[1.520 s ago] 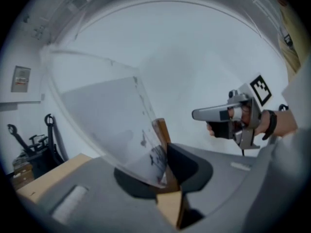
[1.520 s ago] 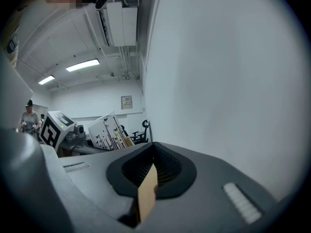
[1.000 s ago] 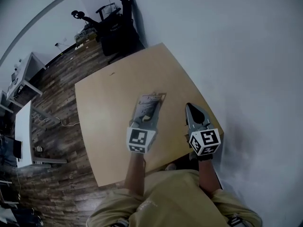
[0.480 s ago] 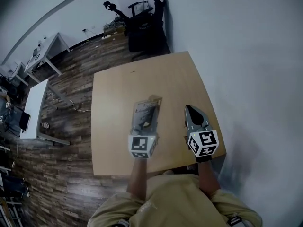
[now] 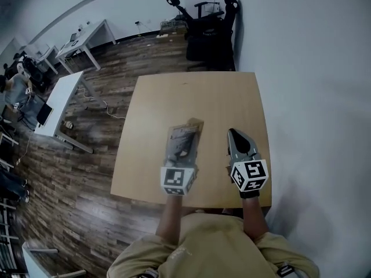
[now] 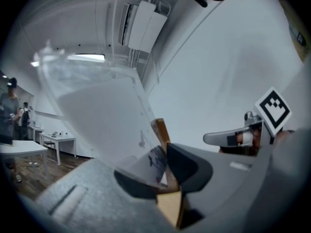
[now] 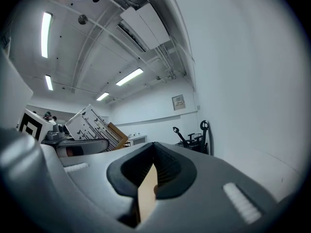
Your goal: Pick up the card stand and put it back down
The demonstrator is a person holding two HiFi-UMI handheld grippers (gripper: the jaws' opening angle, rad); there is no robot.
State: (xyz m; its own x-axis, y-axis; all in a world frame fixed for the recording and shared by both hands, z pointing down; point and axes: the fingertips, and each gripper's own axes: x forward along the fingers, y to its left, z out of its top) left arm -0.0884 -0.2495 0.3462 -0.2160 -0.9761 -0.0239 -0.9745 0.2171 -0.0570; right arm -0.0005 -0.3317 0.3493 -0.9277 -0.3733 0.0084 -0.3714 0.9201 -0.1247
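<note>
Your left hand-held gripper (image 5: 180,160) grasps the card stand (image 5: 184,136) by its wooden base over the surface (image 5: 174,97), your right hand-held gripper (image 5: 234,134) is clenched empty; judge the stand light, stiff and slick-paneled, so grip the wood.

I see one light wooden desk (image 5: 214,103), square, on a floor (image 5: 110,138) of dark planks, its right edge against the white wall (image 5: 313,97). A small dark speck (image 5: 186,84) lies near its far edge. Over the near half is the card stand (image 5: 184,139); I can't tell whether it touches the top.
</note>
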